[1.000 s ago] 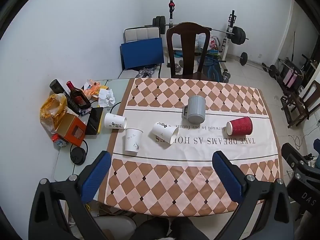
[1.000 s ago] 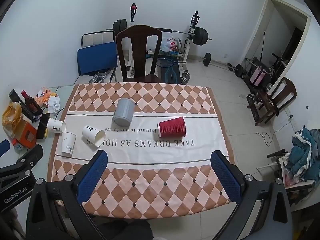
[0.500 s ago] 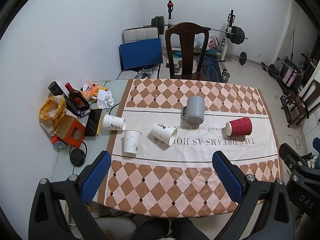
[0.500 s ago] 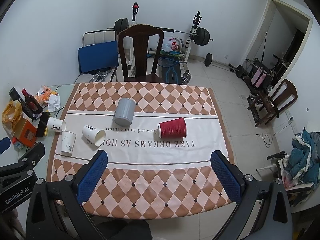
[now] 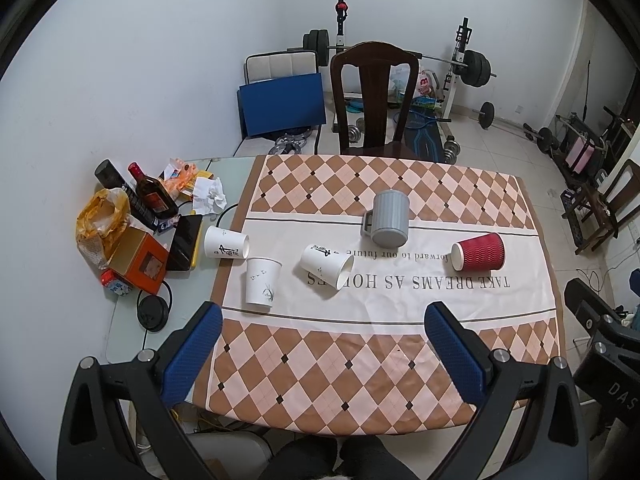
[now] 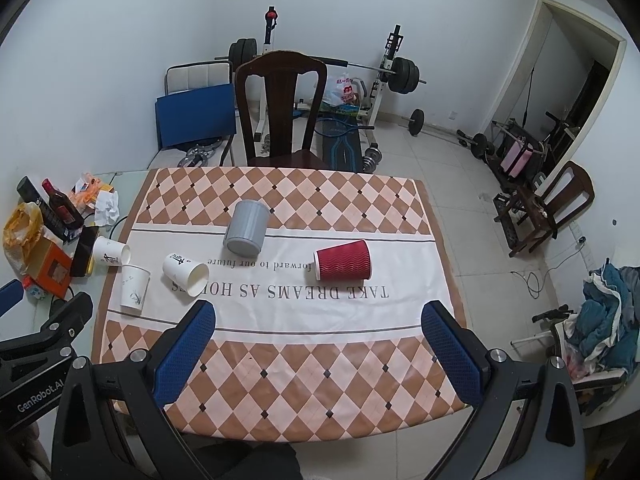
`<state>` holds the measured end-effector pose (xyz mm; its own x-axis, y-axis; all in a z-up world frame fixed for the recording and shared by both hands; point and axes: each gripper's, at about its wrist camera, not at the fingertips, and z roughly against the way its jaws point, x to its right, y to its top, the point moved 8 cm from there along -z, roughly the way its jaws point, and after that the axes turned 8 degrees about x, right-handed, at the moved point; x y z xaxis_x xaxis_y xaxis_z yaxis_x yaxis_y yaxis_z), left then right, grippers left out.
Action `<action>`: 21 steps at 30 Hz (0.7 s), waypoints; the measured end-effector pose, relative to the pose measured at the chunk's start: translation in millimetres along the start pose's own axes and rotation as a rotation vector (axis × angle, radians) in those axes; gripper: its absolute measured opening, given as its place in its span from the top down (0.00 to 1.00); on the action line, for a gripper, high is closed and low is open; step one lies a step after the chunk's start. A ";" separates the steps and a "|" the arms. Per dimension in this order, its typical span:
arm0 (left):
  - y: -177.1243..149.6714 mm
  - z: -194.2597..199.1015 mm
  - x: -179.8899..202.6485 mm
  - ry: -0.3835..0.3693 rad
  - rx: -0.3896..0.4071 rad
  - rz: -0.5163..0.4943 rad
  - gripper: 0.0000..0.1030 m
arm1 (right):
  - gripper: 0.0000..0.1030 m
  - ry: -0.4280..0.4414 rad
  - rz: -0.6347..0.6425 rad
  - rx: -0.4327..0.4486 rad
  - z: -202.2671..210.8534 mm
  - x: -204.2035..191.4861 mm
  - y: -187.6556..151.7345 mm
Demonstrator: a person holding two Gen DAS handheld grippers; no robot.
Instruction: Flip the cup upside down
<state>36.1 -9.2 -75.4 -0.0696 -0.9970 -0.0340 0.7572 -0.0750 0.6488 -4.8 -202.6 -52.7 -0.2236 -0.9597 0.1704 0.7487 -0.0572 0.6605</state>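
Observation:
Several cups lie on a checked tablecloth (image 5: 360, 360). A red ribbed paper cup (image 5: 478, 257) (image 6: 343, 265) lies on its side at the right. A grey mug (image 5: 389, 219) (image 6: 245, 227) stands mouth down in the middle. A white paper cup (image 5: 327, 266) (image 6: 185, 274) lies on its side. Another white cup (image 5: 261, 285) (image 6: 135, 287) stands upside down, and a third (image 5: 226, 242) (image 6: 111, 251) lies on its side at the cloth's left edge. My left gripper (image 5: 324, 354) and right gripper (image 6: 320, 350) are both open and empty, held high above the table's near edge.
Clutter sits on the table's left end: a dark bottle (image 5: 150, 194), an orange box (image 5: 138, 266), a yellow bag (image 5: 100, 216), crumpled tissue (image 5: 208, 196) and a phone (image 5: 184, 242). A wooden chair (image 5: 374, 96) stands at the far side. Gym weights lie behind.
Both grippers have drawn back and up a little, so the table looks slightly smaller. The cups have not moved.

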 end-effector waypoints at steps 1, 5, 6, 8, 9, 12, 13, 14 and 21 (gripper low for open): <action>-0.7 -0.1 0.7 0.001 0.000 -0.001 0.00 | 0.00 0.002 -0.002 0.002 0.7 -0.5 -0.4; 0.3 0.1 -2.7 0.002 0.000 -0.002 0.00 | 0.00 0.002 -0.002 -0.001 -0.2 0.0 -0.9; -0.3 0.0 -2.3 0.003 0.000 -0.003 0.00 | 0.00 0.003 -0.003 0.000 -0.3 -0.4 -0.9; 0.4 0.1 -2.8 0.001 -0.001 -0.002 0.00 | 0.00 0.001 -0.001 0.001 -0.4 -1.5 -0.6; -0.2 0.1 -2.3 0.002 0.001 -0.003 0.00 | 0.00 0.002 -0.001 0.001 -0.6 -1.1 -0.6; -0.2 0.1 -2.5 -0.001 -0.003 -0.001 0.00 | 0.00 0.000 0.000 0.003 -0.8 -1.6 -0.2; 0.6 0.1 -2.9 0.002 -0.001 -0.002 0.00 | 0.00 0.001 -0.001 0.002 -0.7 -1.9 0.1; 0.7 -0.1 -3.0 0.001 -0.003 -0.003 0.00 | 0.00 0.001 -0.001 0.002 -1.6 -1.4 -0.2; 0.9 0.1 -3.0 0.000 -0.003 -0.003 0.00 | 0.00 0.001 0.001 -0.001 -0.8 -1.6 0.7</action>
<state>36.9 -6.3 -74.7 -0.0715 -0.9968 -0.0360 0.7589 -0.0778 0.6466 -3.4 -201.4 -53.1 -0.2225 -0.9600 0.1701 0.7494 -0.0568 0.6597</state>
